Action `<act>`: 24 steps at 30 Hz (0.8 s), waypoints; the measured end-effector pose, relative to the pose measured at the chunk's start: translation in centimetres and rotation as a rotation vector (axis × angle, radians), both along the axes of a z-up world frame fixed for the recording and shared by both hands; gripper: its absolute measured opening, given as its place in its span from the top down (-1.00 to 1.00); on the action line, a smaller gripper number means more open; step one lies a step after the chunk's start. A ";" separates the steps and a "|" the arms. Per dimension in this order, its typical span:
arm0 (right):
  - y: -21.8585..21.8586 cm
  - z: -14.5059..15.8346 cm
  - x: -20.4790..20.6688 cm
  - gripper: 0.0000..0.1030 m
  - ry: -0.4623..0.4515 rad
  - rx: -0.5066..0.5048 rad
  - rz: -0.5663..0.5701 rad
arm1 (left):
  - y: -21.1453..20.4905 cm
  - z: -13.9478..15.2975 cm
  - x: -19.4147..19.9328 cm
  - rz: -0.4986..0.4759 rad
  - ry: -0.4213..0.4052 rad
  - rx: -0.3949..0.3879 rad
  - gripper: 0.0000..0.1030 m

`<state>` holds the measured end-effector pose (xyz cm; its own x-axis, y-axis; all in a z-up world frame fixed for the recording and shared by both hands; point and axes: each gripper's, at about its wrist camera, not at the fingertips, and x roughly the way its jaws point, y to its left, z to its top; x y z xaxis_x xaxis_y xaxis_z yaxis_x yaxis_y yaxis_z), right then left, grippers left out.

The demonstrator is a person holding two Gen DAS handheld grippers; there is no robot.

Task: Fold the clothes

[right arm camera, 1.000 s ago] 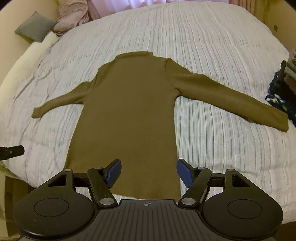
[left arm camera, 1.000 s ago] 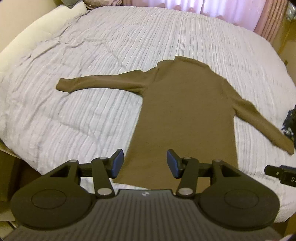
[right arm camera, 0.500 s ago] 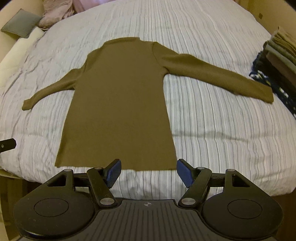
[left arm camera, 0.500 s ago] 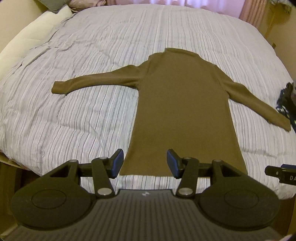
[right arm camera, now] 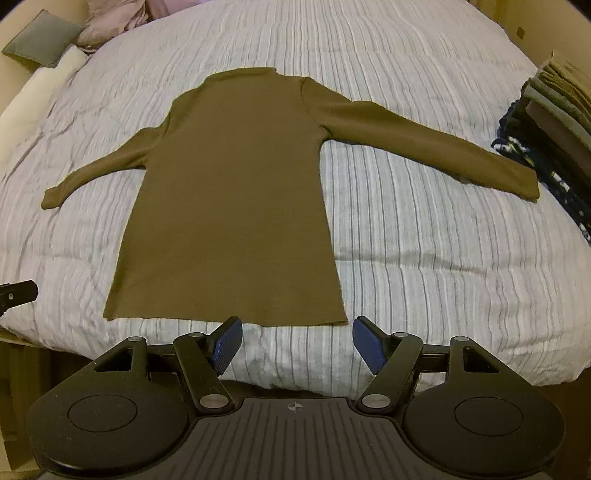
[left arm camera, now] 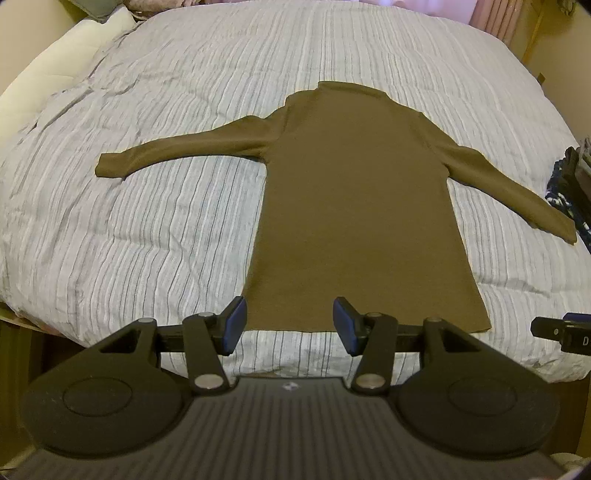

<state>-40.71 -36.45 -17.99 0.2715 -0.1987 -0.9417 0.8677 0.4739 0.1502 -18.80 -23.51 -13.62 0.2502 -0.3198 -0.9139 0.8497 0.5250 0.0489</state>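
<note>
An olive-brown long-sleeved top (left arm camera: 354, 206) (right arm camera: 236, 192) lies flat on the striped bedspread (left arm camera: 166, 229) (right arm camera: 424, 258), collar away from me, both sleeves spread out sideways. My left gripper (left arm camera: 288, 325) hangs open just short of the hem's left half, nothing between its blue pads. In the right wrist view my right gripper (right arm camera: 295, 341) is open too, near the hem's right corner and slightly back from it. Each gripper's tip shows at the edge of the other's view, the right one (left arm camera: 561, 332) and the left one (right arm camera: 16, 293).
A stack of folded clothes (right arm camera: 554, 110) (left arm camera: 576, 173) sits at the bed's right edge, beside the right sleeve's cuff. A grey cushion (right arm camera: 37, 40) and crumpled pinkish fabric (right arm camera: 114, 22) lie at the far left. The bed's near edge drops off just under the grippers.
Both grippers have drawn back toward me and risen, so the top's hem now lies in front of the pads instead of under them. The top has not moved. Both stay open.
</note>
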 end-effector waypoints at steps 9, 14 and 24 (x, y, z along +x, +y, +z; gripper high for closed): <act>-1.5 -0.4 -0.2 -0.35 0.002 0.001 0.025 | -0.9 -1.0 -0.5 0.017 0.019 -0.003 0.08; -2.5 -0.8 1.7 -0.35 0.012 0.002 0.034 | -0.8 -2.4 0.9 0.058 0.079 -0.003 0.08; -5.0 -0.5 9.8 -0.35 0.045 -0.046 0.060 | -2.1 -4.1 8.8 0.144 0.141 -0.012 0.08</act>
